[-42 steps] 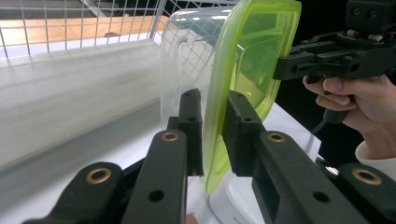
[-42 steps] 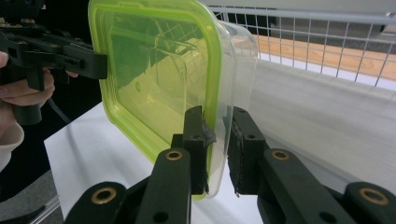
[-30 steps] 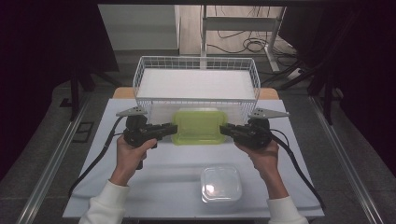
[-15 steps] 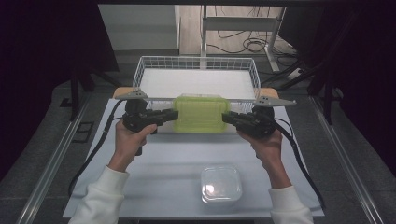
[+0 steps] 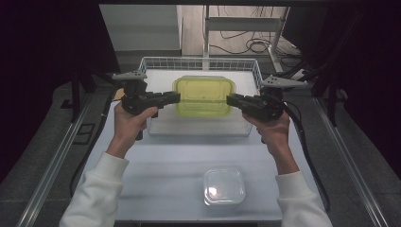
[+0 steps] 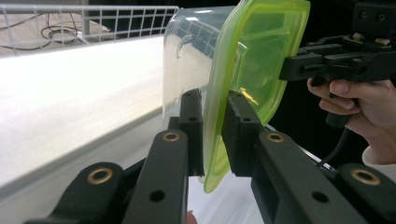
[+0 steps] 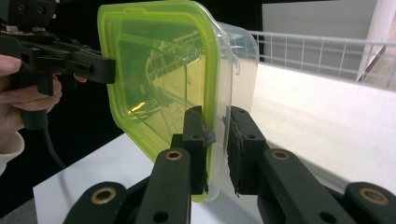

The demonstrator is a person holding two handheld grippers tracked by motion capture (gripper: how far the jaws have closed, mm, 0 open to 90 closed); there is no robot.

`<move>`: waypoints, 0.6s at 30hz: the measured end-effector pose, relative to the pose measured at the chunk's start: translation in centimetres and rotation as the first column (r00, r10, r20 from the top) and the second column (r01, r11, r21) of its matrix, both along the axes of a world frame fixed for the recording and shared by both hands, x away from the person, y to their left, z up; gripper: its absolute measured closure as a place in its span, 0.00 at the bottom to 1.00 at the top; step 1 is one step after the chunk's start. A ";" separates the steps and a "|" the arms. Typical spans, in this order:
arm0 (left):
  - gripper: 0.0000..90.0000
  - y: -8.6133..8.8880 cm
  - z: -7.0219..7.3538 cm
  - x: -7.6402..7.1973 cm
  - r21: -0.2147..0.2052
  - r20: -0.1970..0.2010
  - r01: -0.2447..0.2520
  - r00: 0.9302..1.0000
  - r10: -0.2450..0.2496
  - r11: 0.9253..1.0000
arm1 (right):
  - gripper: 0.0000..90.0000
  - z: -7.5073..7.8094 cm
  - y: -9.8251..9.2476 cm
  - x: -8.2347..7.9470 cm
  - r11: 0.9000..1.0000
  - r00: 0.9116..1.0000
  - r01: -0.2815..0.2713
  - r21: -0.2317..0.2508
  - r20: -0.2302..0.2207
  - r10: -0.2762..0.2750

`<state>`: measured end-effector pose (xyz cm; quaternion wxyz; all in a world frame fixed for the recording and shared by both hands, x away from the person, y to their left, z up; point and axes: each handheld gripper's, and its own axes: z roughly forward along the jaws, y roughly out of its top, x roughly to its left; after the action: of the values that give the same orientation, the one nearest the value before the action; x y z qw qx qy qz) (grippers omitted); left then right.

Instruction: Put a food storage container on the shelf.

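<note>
From above, my left gripper (image 5: 176, 98) and right gripper (image 5: 231, 100) hold a green-lidded clear container (image 5: 204, 94) over the wire basket (image 5: 150, 62) at the table's far edge. Left gripper view: jaws clamped on its lid rim (image 6: 219, 140). Right gripper view: jaws pinching the opposite rim (image 7: 212, 149).

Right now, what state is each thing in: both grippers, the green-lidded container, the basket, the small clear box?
Left gripper: shut on container's edge.
Right gripper: shut on opposite edge.
Green-lidded container: lid on, held in the air over the basket.
Wire basket: upright on table.
Small clear box: lidded, resting on table, untouched.
</note>
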<state>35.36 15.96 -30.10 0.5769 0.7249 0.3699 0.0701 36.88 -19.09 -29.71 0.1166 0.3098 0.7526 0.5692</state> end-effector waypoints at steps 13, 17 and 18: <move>0.89 0.6 1.6 4.3 0.013 -0.046 -0.018 0.999 0.018 1.000 | 0.87 2.7 0.8 3.8 1.000 1.000 0.008 0.003 -0.028 -0.008; 0.89 0.7 1.7 5.5 0.014 -0.061 -0.021 0.998 0.021 1.000 | 0.87 3.0 1.1 5.0 1.000 0.999 0.008 -0.003 -0.051 -0.008; 0.89 0.7 1.6 5.8 0.009 -0.069 -0.021 0.997 0.022 1.000 | 0.87 3.0 1.1 5.4 1.000 0.998 0.010 -0.004 -0.058 -0.010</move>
<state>41.19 16.67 -28.46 0.5598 0.7253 0.3971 0.0527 42.25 -17.98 -26.72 0.0982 0.3296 0.7551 0.5582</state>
